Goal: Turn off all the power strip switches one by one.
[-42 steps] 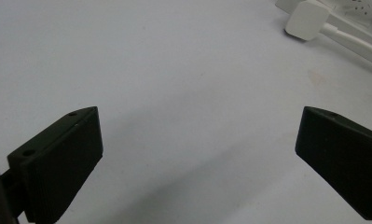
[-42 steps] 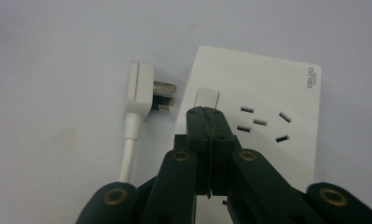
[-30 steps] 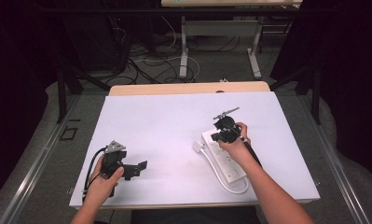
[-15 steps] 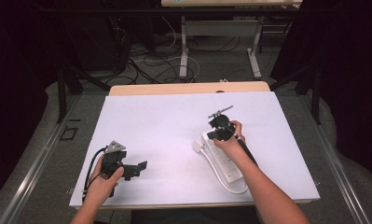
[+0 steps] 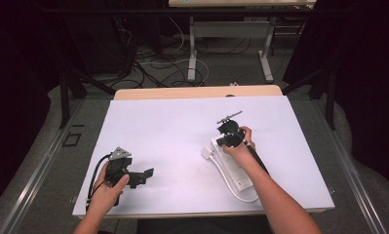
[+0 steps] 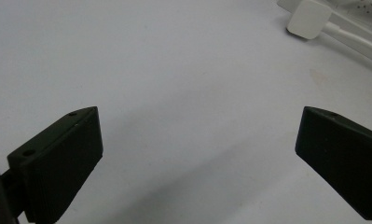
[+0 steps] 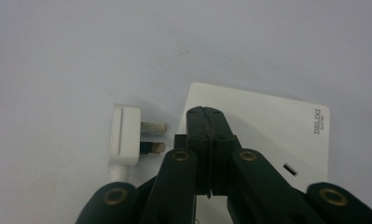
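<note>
A white power strip [image 5: 232, 171] lies right of the table's middle, and its white cable [image 5: 241, 196] loops round at the near end. Its white plug [image 5: 206, 152] lies beside the strip's far end, with metal pins [image 7: 152, 136] facing the strip [image 7: 272, 123]. My right gripper [image 5: 225, 139] is shut and empty; its tips [image 7: 205, 120] hang over the strip's end, just right of the plug [image 7: 124, 136]. My left gripper [image 5: 145, 174] rests near the front left, wide open with nothing between its jaws [image 6: 197, 156]. The plug [image 6: 309, 19] lies far ahead of it.
The white table top [image 5: 172, 126] has a wooden strip [image 5: 197, 92] along its far edge. Beyond it are desk legs [image 5: 192, 48] and loose cables [image 5: 148, 58] on the floor. A black cable [image 5: 92, 178] trails from the left gripper.
My right gripper has shifted slightly left over the strip's far end. The left gripper has stayed put.
</note>
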`<state>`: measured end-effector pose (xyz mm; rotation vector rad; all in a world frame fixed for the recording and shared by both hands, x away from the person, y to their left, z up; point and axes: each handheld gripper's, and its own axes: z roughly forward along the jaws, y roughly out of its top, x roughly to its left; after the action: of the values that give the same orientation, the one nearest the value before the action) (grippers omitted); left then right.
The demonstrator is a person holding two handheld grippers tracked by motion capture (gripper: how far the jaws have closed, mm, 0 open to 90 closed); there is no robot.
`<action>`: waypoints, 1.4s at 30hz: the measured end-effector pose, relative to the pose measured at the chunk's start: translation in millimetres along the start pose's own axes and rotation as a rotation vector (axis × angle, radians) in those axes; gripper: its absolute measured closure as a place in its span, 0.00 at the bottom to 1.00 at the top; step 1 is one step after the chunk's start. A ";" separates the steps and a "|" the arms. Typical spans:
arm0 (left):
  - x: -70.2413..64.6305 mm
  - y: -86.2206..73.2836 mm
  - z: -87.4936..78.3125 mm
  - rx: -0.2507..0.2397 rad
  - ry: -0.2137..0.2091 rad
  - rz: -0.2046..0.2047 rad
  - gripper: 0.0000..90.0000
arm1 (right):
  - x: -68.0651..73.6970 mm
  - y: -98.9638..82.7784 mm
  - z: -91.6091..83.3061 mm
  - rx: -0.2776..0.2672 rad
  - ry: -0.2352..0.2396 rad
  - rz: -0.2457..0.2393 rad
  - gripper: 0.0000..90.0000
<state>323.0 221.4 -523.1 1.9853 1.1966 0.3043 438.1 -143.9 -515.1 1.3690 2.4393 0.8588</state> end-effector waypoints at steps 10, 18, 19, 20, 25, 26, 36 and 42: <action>0.0 -0.2 0.0 0.000 0.000 0.001 0.01 | 1.4 -0.9 3.0 0.005 -0.011 0.002 1.00; -0.2 0.0 0.1 0.002 -0.001 0.002 0.01 | 1.7 -1.1 2.8 0.005 -0.016 -0.006 1.00; -0.3 0.0 -0.1 0.003 0.000 0.002 0.01 | 1.4 -1.5 3.7 -0.008 -0.009 -0.007 1.00; -0.7 -0.2 0.2 -0.001 -0.002 -0.004 0.01 | 2.0 -1.2 3.0 0.007 -0.009 -0.004 1.00; -0.6 -0.1 0.2 0.000 -0.003 -0.002 0.01 | 1.4 -1.3 3.8 0.005 -0.009 -0.007 1.00; -0.6 -0.1 0.1 0.001 -0.002 -0.002 0.01 | 1.3 -1.7 5.2 0.012 -0.017 -0.010 1.00; 1.0 -2.1 -2.2 0.000 0.007 -0.001 0.01 | 1.2 -2.4 5.6 -0.003 -0.021 -0.008 1.00; 0.3 -1.6 -1.3 0.001 0.005 -0.011 0.01 | -0.8 -3.6 5.4 -0.015 -0.009 -0.003 1.00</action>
<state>321.4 222.7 -523.4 1.9796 1.2105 0.3038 438.4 -143.9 -521.6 1.3612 2.4225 0.8666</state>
